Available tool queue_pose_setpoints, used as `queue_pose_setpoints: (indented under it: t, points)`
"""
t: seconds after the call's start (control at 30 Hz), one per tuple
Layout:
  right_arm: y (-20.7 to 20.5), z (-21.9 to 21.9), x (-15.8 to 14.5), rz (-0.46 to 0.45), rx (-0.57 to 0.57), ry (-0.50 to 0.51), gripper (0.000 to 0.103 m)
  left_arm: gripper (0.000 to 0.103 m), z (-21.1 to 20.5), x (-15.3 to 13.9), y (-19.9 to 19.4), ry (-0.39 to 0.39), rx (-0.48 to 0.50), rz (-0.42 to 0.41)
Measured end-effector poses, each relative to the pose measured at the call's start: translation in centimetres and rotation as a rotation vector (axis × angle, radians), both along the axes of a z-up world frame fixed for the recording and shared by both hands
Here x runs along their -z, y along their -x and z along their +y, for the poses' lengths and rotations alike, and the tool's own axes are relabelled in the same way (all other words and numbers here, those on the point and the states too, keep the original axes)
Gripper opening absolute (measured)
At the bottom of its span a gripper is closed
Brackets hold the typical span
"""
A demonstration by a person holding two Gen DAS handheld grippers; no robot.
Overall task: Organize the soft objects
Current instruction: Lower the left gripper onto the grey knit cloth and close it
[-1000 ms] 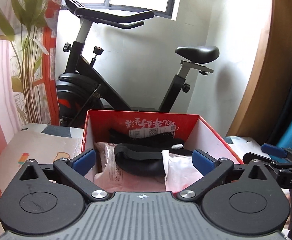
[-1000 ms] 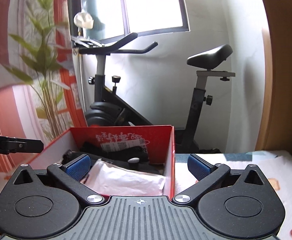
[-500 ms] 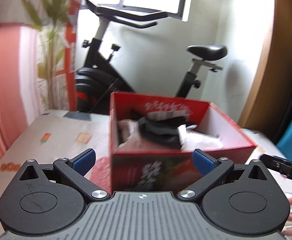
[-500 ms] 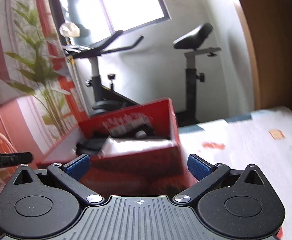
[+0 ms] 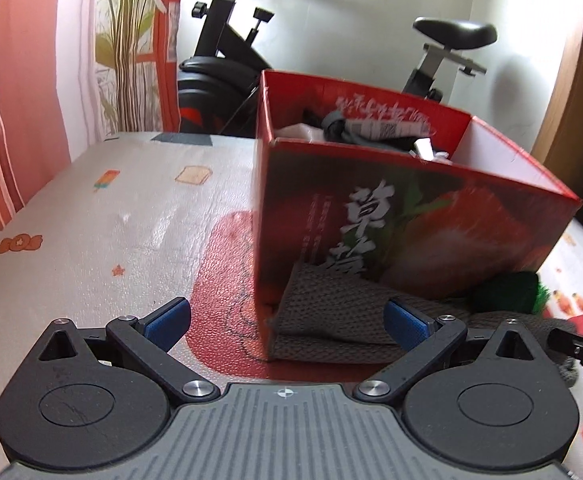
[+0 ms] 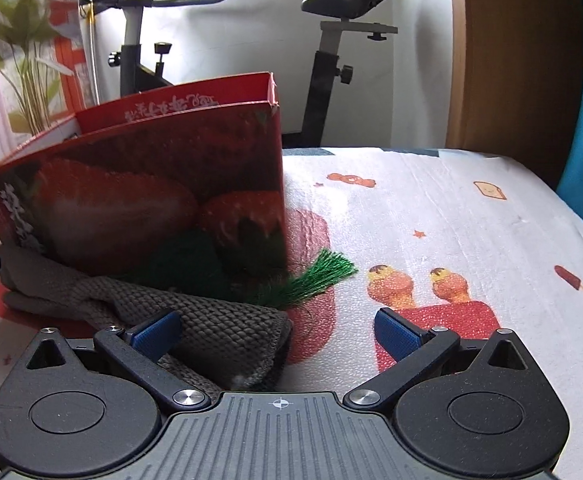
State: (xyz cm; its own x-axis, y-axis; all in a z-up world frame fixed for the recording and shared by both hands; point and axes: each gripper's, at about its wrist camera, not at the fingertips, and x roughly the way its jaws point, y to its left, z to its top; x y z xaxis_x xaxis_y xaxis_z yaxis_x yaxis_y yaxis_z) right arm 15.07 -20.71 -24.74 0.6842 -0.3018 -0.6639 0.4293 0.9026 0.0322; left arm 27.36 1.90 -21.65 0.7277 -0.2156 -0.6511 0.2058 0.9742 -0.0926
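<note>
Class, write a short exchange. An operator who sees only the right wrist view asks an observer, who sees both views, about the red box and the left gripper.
Operator: Is anything in the box?
Observer: Yes. The box holds dark fabric and a pale packet.
Operator: Is the left gripper open?
Observer: Yes. The left gripper is open and empty. It faces the box's near corner, and the grey cloth lies ahead of it.
</note>
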Motion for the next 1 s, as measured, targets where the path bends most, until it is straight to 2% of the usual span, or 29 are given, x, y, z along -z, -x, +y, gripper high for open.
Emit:
queue_pose_setpoints:
  t: [0.23,0.37,0.53,0.87,1.0]
  points:
    - [-1.1,0.2,1.6,0.092,-0.013,-0.004,0.103,0.103,-0.2,1.2,-1.6,-0.032,-0.007,0.037]
    - [-1.1,0.5,2.0,0.095,-0.018,-0.004,0.103,0.103,-0.5,2.3,-2.6,-0.075,-0.023,0.082]
    - [-1.1,0.7,2.2,0.089,-0.016,0.007,0.103,0.103,-0.3,3.4,-3.0,-0.055,-0.035,0.133]
    - [-1.4,0.6,2.4,0.095,-0.018,0.013,0.103,0.103,-0.8,3.8,-2.7,-0.071,-0.043,0.103]
    - [-1.4,0.5,2.4,0.093,-0.016,0.011,0.103,0.103,-0.9,3.7,-2.9,-0.074,-0.042,0.119]
